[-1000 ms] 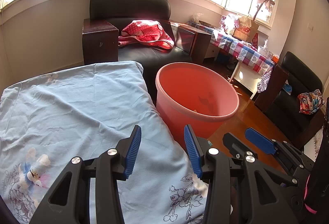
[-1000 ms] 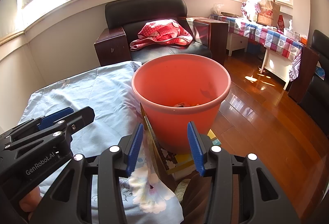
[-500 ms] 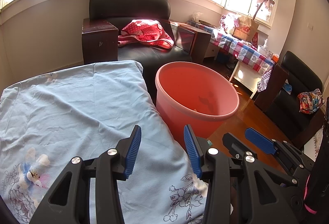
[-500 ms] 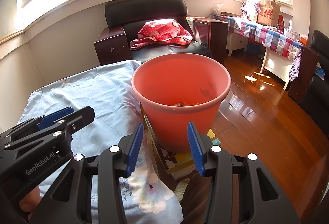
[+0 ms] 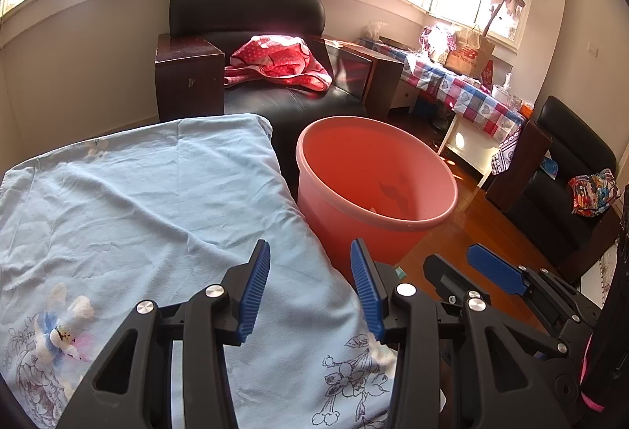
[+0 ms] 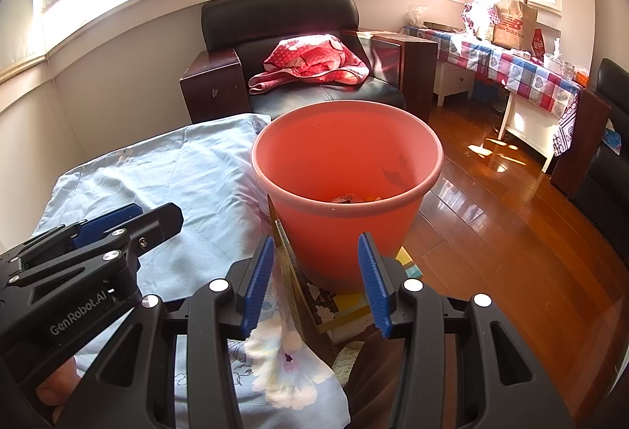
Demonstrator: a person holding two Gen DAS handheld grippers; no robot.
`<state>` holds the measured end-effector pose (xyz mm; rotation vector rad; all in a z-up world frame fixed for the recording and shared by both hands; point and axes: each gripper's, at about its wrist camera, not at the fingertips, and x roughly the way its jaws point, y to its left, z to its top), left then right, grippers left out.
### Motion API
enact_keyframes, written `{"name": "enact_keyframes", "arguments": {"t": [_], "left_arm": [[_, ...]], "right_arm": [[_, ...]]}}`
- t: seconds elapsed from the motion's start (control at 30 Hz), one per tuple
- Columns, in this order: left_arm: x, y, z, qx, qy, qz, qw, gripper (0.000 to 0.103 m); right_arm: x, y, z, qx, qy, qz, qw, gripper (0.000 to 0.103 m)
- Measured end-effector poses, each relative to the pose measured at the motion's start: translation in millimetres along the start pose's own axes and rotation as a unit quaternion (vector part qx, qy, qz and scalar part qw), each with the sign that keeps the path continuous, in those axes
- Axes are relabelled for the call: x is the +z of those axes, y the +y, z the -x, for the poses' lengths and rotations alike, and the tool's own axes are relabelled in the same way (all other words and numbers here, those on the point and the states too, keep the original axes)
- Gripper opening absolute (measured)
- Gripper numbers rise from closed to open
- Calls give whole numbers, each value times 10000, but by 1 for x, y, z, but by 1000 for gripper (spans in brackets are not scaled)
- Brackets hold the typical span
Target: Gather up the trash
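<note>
Right wrist view | one red bucket | left gripper, right gripper: both spread, nothing held

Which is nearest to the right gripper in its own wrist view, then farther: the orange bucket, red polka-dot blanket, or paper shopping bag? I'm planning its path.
From the right gripper:
1. Orange bucket, straight ahead on the floor.
2. Red polka-dot blanket, behind it on the armchair.
3. Paper shopping bag, far right on the checked table.
</note>
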<state>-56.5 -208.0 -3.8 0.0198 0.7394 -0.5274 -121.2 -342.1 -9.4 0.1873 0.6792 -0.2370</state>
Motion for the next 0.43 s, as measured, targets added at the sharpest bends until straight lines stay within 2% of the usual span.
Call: {"name": "enact_keyframes", "arguments": {"t": [0.43], "left_arm": [[-3, 3, -5, 6, 49, 13, 10000, 42]], "right_arm": [[-4, -1, -2, 6, 18, 22, 10000, 45]]}}
